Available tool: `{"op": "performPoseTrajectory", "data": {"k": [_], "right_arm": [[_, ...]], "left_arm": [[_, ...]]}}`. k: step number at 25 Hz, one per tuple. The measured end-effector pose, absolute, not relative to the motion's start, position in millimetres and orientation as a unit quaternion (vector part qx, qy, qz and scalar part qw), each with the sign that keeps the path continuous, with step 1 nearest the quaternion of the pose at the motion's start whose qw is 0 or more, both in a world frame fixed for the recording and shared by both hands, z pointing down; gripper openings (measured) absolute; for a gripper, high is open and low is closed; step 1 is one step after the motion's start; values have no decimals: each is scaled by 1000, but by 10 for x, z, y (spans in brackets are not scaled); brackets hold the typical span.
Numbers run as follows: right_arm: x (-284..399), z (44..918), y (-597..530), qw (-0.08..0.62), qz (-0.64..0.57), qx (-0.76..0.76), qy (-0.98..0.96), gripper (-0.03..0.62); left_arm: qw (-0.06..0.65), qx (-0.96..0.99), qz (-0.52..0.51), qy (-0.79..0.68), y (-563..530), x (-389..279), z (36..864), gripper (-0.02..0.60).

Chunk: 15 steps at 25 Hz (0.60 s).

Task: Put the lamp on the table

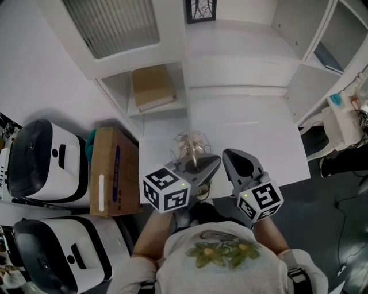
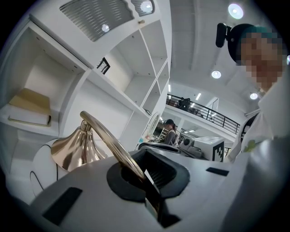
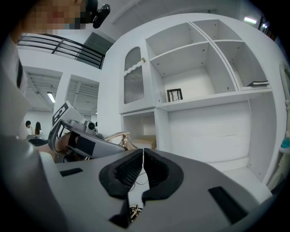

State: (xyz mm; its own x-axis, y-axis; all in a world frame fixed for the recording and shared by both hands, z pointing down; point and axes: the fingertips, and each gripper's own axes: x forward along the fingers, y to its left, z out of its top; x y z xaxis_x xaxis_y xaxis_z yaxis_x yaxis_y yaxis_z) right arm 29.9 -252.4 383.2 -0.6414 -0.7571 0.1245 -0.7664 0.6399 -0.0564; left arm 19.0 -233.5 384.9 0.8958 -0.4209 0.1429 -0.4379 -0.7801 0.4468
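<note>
Left hand-held gripper (image 2: 144, 174) near level, tight on curved arm of lamp (image 2: 74, 149)

Brass lamp (image 2: 78, 150) between tight jaws

A: Any writing you can read here?
B: None. The cardboard box (image 1: 115, 171) carries a blue printed strip on its side, too small to make out.
A: And right of the box?
B: The left marker cube (image 1: 167, 189) and right marker cube (image 1: 261, 200) show only black-and-white square patterns, no letters. The framed picture (image 1: 200, 10), above and right of the box, is too blurred to read
</note>
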Motion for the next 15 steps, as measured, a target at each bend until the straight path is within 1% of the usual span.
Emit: {"op": "performPoseTrajectory", "data": {"k": [15], "right_arm": [[269, 3908, -2449, 50, 56, 425, -902, 32]], "left_arm": [[234, 948, 19, -217, -2214, 221, 3888, 28]]}}
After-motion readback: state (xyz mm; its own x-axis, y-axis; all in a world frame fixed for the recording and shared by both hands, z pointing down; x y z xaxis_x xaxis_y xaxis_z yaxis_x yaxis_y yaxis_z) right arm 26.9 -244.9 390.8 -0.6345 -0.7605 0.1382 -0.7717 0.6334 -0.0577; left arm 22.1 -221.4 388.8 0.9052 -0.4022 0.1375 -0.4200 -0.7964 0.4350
